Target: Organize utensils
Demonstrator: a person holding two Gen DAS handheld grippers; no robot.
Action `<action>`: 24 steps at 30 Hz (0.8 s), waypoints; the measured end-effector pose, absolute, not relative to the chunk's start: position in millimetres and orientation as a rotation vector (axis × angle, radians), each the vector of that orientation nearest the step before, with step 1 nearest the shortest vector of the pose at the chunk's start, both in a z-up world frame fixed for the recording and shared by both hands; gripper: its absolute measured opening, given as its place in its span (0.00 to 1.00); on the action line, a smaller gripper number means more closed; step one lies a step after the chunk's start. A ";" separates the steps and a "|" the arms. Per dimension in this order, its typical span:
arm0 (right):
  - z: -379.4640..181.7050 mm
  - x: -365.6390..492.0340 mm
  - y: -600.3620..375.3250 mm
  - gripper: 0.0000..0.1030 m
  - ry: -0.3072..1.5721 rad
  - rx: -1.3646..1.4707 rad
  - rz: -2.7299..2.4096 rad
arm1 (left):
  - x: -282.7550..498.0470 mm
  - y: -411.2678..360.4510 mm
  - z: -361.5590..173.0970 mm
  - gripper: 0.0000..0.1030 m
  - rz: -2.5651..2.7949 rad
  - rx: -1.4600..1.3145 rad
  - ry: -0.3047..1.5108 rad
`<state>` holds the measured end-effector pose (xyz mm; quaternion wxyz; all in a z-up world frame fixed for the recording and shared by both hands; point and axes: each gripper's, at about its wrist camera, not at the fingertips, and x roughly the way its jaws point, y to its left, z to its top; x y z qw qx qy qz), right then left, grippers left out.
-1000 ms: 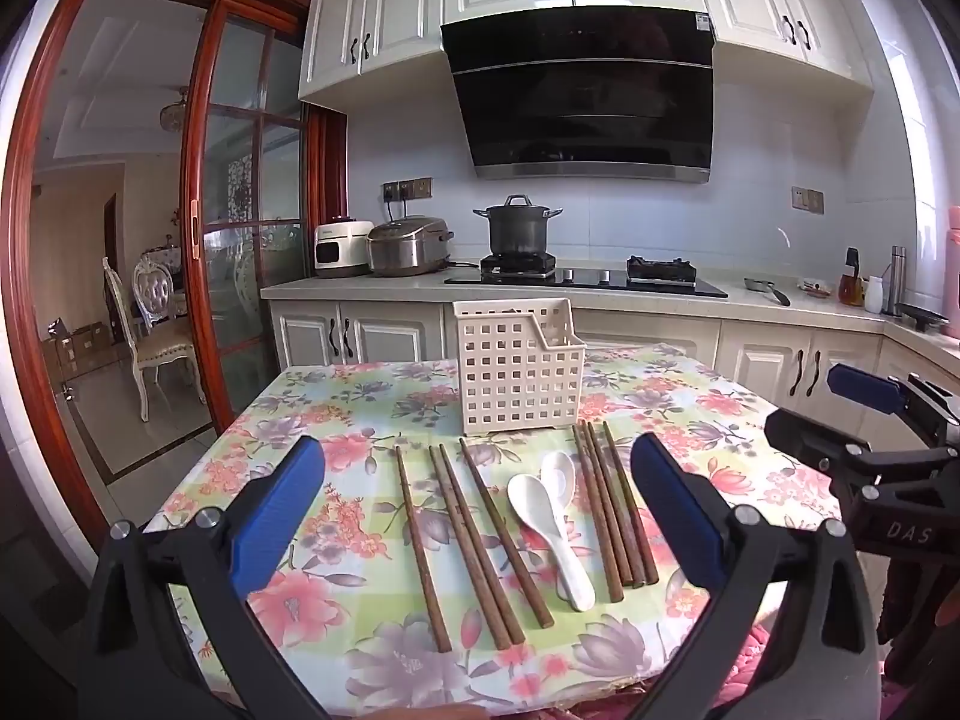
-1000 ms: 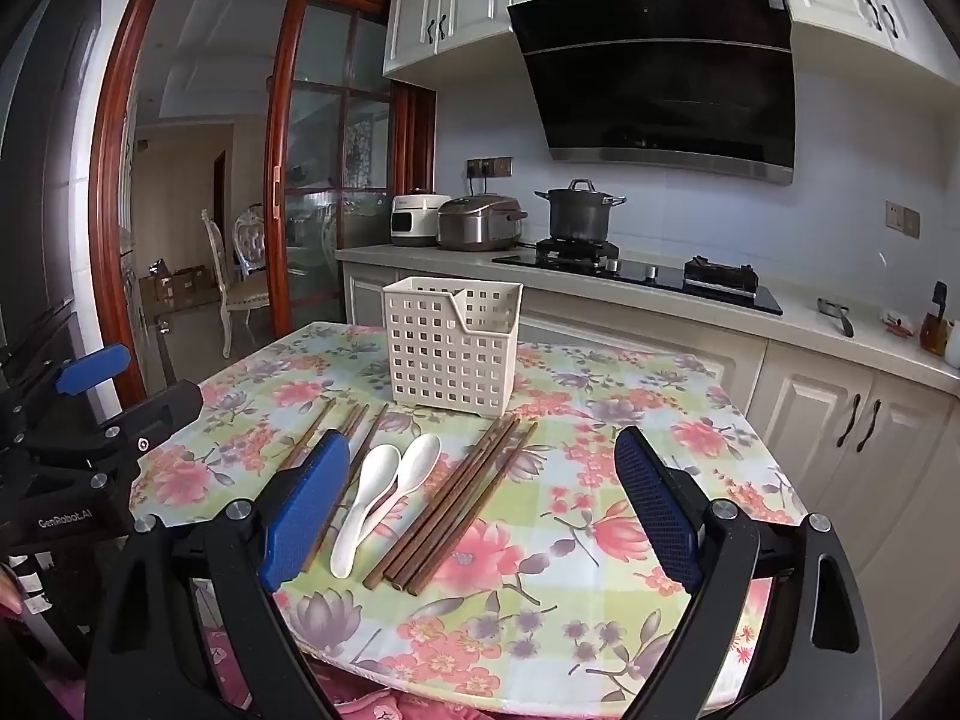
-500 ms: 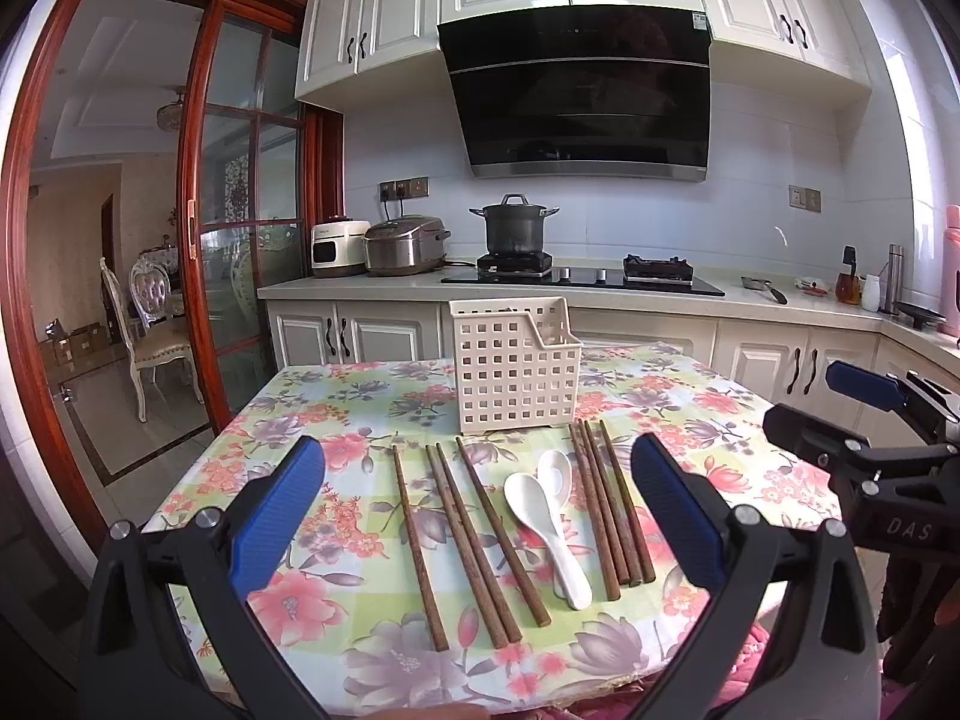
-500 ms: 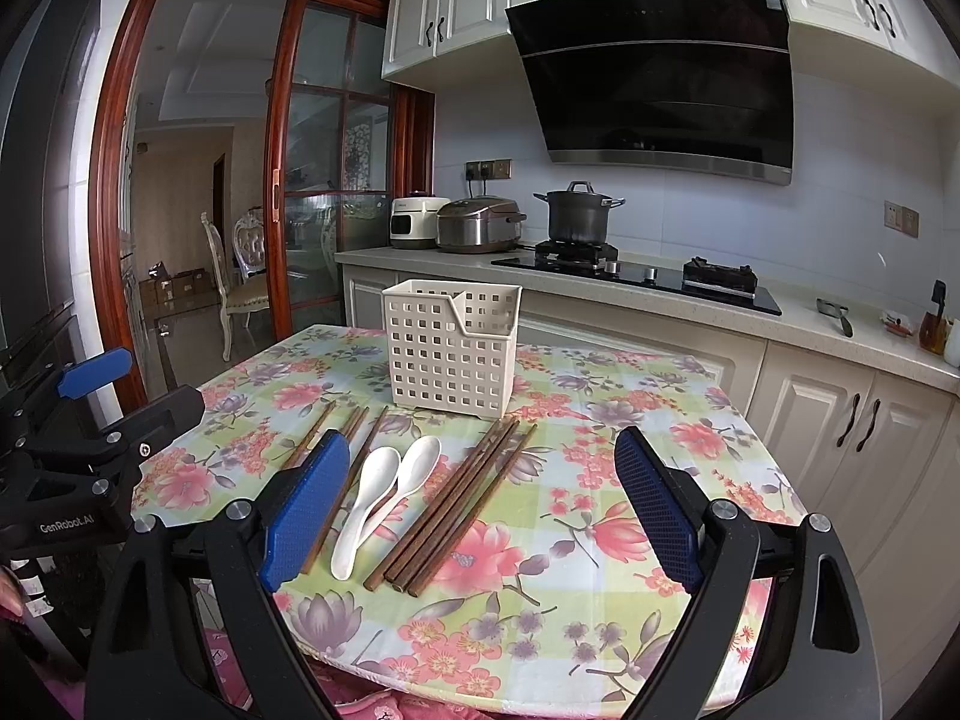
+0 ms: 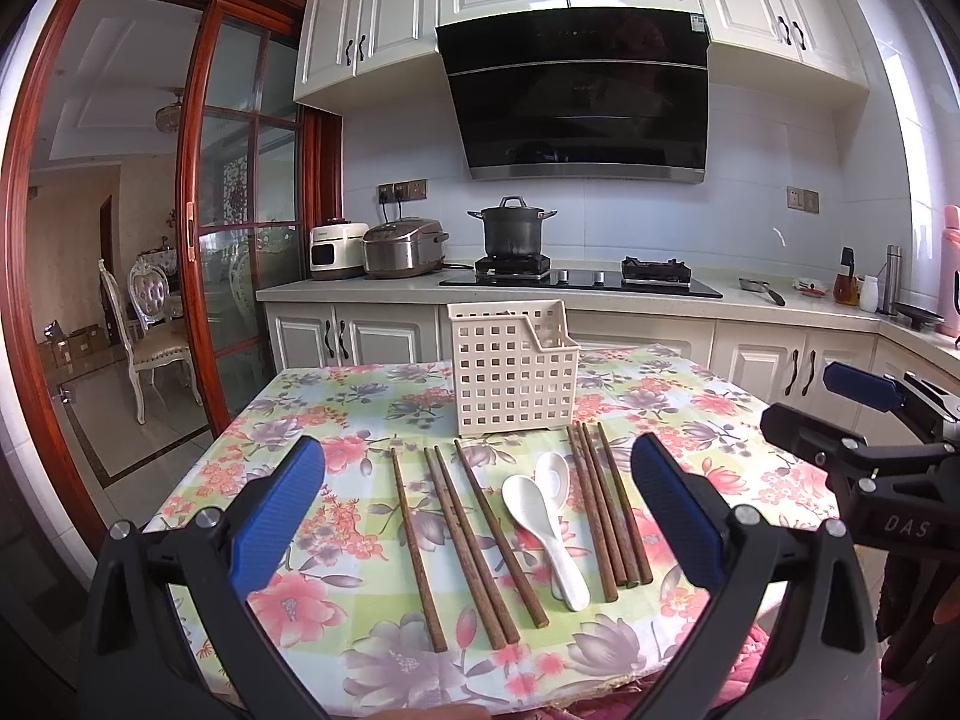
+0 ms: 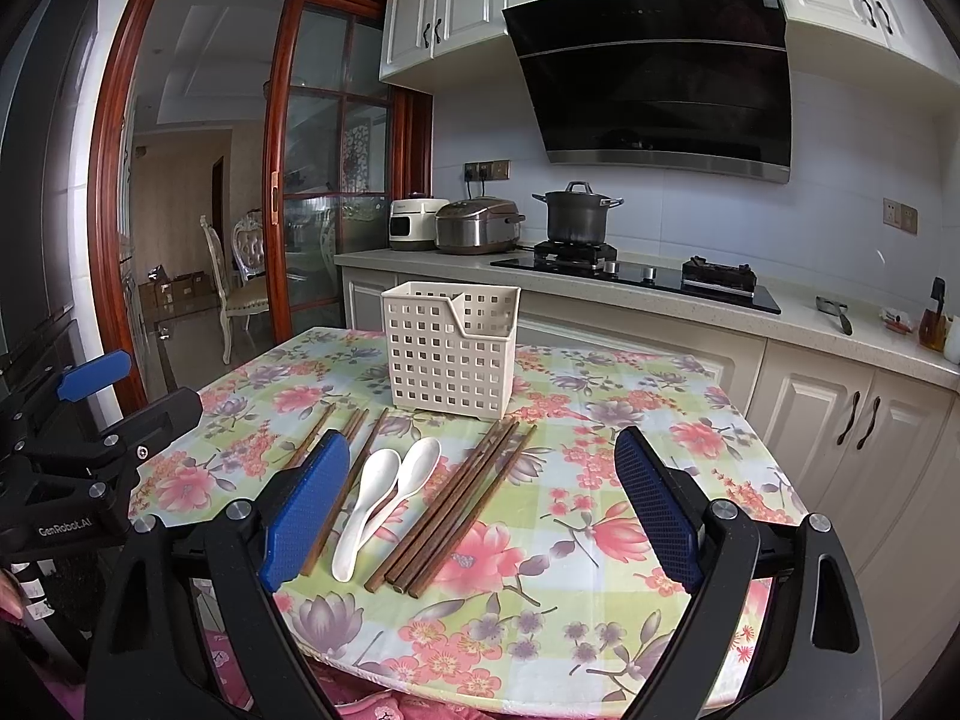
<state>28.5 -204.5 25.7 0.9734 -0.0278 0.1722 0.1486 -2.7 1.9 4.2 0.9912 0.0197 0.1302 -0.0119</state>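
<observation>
Sunlit kitchen: white cabinets (image 5: 384, 12), black range hood (image 5: 579, 96), red-framed glass door (image 5: 240, 192).

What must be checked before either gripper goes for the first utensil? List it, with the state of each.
1. Left gripper open and holding nothing: ok.
2. Right gripper open and holding nothing: ok.
3. Cream perforated plastic caddy upright on the floral tablecloth, behind the utensils: ok.
4. Caddy compartments free of contents: cannot tell, the inside is barely visible.
5. Two white ceramic spoons easy to pick singly: not ok, they overlap.
6. Four dark wooden chopsticks right of the spoons easy to pick singly: not ok, they lie bunched; the four chopsticks left of the spoons are more spread.
</observation>
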 end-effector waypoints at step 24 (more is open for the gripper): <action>26.1 28.4 -205.6 0.82 0.348 -0.049 0.299 | -2.7 0.8 7.6 0.96 -0.028 0.037 0.261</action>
